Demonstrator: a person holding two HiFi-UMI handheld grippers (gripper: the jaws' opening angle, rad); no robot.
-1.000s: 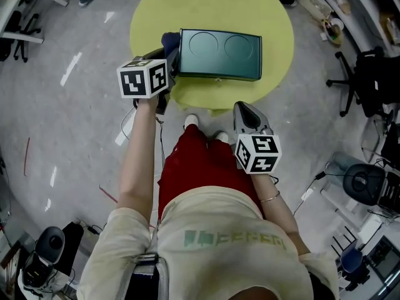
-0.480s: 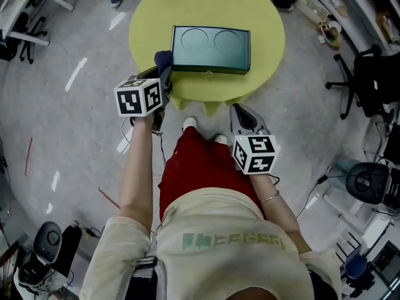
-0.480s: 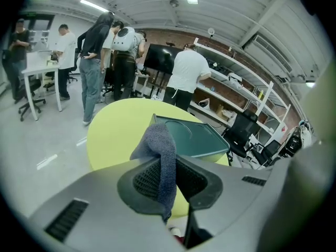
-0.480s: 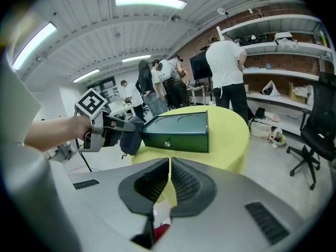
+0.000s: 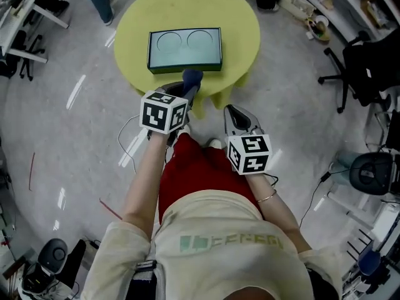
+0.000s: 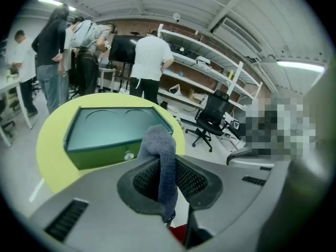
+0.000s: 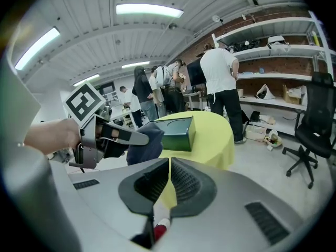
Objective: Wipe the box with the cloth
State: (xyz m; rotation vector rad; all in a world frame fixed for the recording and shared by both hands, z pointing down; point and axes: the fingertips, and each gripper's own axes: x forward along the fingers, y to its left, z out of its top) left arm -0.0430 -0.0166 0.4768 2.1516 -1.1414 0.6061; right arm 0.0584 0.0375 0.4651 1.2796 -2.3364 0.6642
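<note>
A dark green box (image 5: 184, 49) with two round recesses in its lid lies on the round yellow table (image 5: 237, 17). My left gripper (image 5: 187, 90) hangs off the table's near edge, in front of the box, shut on a blue-grey cloth (image 5: 191, 79). In the left gripper view the cloth (image 6: 163, 156) stands pinched between the jaws of the left gripper (image 6: 167, 175), short of the box (image 6: 113, 133). My right gripper (image 5: 233, 113) is lower right over the floor, its jaws together and empty. The right gripper view shows that gripper (image 7: 169, 181), the cloth (image 7: 143, 143) and the box (image 7: 178, 133).
Several people (image 6: 149, 62) stand beyond the table near shelves (image 7: 273, 51). Black office chairs (image 5: 356, 61) (image 6: 212, 114) stand to the right. A desk leg (image 5: 37, 8) is at upper left. Cables (image 5: 128, 142) trail on the grey floor by my feet.
My left gripper with the cloth has moved from the box's left end to the right and back, off the table's near edge. The right gripper has barely moved.
</note>
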